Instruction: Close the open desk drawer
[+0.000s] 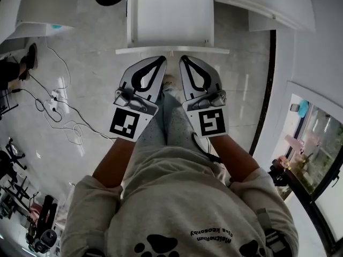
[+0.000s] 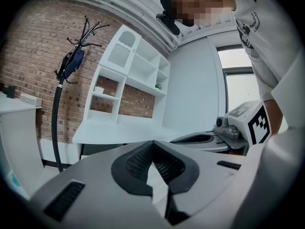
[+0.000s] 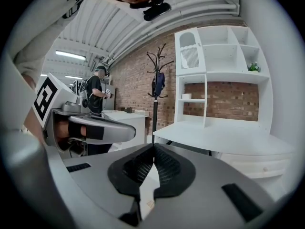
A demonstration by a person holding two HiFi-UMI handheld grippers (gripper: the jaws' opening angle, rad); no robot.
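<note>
Grey sweatshirt (image 1: 177, 197) fills the bottom of the head view. Beyond it both forearms reach forward, with the left tool (image 1: 161, 61) and right tool (image 1: 183, 60) side by side, tips close together. They point at the front panel (image 1: 171, 50) of the open white drawer (image 1: 169, 15), which is pulled out toward the person and looks bare inside. The tips appear just short of the panel near its middle, though contact can't be confirmed from above.

From the left gripper view, the left tool (image 2: 153, 143) has its ribbed pads pressed together with nothing between them. A white counter (image 2: 119, 131) lies ahead, and I can't pick out the drawer here.

From the right gripper view, the right tool (image 3: 153, 148) is likewise closed and empty, facing the same counter (image 3: 224, 136).

To do this step well, I would leave both tools closed. I would set the two tips flat on the panel, spread a little to either side of centre, and push straight and evenly so the drawer doesn't skew. Ease off as it seats.
</note>
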